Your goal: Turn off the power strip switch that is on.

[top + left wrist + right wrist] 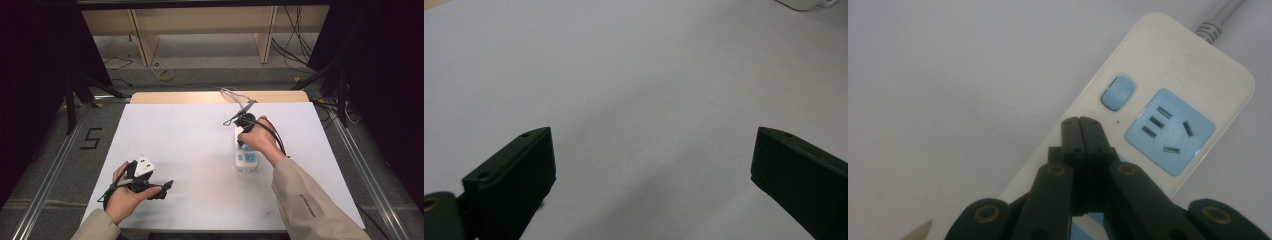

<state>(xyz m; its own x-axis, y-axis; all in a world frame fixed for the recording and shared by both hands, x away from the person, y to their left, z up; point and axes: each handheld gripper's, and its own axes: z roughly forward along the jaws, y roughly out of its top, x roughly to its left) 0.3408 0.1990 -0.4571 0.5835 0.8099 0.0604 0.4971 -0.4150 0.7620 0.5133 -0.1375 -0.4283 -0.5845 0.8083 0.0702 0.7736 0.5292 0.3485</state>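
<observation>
A white power strip with light-blue socket plates lies right of the table's middle, its grey cable running off toward the far edge. My right gripper hovers over the strip's far end. In the right gripper view its jaws are pressed together with nothing between them, their tips just below the strip's blue switch button and beside a blue socket. Whether the tips touch the strip I cannot tell. My left gripper rests near the table's front left, jaws wide apart over bare white surface.
A white sheet covers the table, with a strip of wooden tabletop bare at the far edge. Beyond it are wooden shelving legs and loose cables on the floor. Dark frames stand at both sides.
</observation>
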